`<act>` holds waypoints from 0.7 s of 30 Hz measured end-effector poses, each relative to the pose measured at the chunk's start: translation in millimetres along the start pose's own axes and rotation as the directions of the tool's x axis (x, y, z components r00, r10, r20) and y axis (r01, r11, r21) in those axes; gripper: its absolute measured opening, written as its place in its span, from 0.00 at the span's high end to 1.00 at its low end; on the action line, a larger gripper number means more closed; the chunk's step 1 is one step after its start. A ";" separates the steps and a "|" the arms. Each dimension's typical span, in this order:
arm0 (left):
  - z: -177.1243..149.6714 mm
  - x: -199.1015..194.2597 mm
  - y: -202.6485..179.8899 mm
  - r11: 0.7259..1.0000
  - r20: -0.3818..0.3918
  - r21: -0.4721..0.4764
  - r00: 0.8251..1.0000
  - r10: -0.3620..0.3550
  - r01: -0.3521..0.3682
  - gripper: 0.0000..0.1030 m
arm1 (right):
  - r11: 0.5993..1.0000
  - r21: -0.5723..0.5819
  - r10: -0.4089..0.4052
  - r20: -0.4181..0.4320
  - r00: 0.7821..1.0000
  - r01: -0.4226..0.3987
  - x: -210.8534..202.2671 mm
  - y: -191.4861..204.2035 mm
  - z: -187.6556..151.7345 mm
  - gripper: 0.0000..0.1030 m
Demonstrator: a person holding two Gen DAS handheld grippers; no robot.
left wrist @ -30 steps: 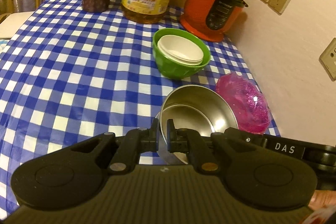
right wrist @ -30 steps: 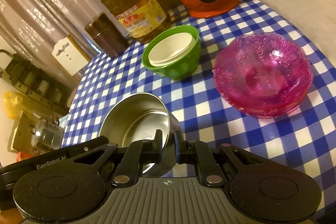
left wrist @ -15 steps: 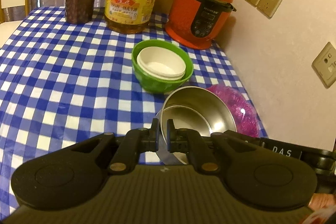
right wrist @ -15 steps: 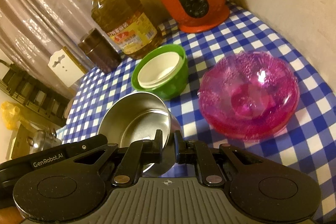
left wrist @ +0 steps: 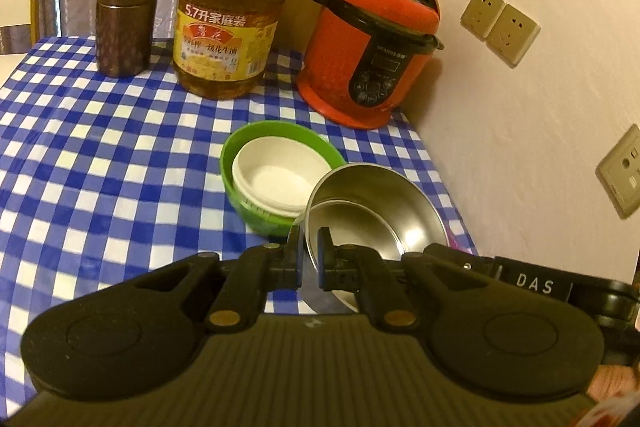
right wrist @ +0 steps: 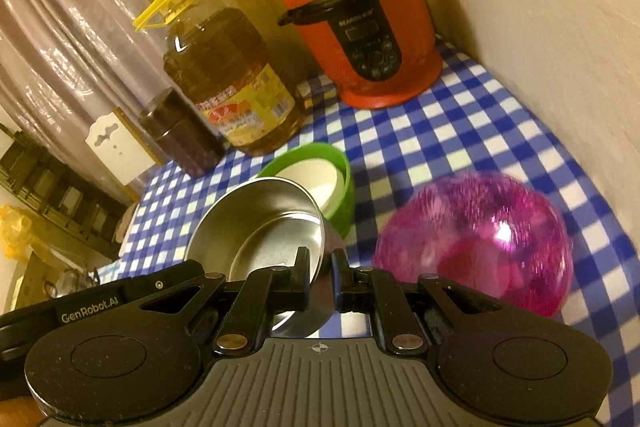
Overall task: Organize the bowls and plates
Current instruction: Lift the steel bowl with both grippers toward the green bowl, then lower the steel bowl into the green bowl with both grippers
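Tablecloth [left wrist: 100, 155] in blue check carries the green bowl [left wrist: 240, 199] with a white bowl [left wrist: 276, 183] nested inside it, and the pink glitter bowl [right wrist: 476, 239] sits apart nearer the wall. I hold the steel bowl [left wrist: 380, 211], itself nesting a smaller steel one, raised beside the green bowl, with my left gripper [left wrist: 309, 255] and right gripper [right wrist: 321, 277] each closed to a narrow gap on opposite sides of its rim. I judge it stiff, light and slick, so the thin rim is the only sound hold, and a slipping pinch is the main risk.
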State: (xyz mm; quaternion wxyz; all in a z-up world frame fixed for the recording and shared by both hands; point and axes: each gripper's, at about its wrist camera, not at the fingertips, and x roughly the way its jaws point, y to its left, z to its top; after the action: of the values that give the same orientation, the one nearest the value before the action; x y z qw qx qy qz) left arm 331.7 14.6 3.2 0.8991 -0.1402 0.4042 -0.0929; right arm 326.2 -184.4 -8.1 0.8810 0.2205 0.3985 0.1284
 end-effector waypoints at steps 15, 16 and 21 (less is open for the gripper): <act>49.1 48.9 19.1 1.000 -0.002 -0.026 1.000 -0.002 0.002 0.95 | 0.999 -0.030 -0.010 -0.017 1.000 0.009 61.0 0.0 51.0 0.90; 51.3 52.0 20.7 1.000 -0.002 -0.028 1.000 -0.001 0.001 0.95 | 0.999 -0.033 -0.012 -0.017 1.000 0.011 65.6 0.1 52.8 0.90; 62.1 67.1 28.6 0.999 -0.004 -0.041 1.000 0.002 -0.002 0.95 | 0.999 -0.033 -0.016 -0.022 1.000 0.015 84.9 0.2 61.4 0.90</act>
State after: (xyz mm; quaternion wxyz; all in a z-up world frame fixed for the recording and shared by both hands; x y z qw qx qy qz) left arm 424.0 33.8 -13.8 0.8952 -0.1578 0.4081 -0.0839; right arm 427.9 -167.6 -26.9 0.8809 0.2013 0.4079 0.1308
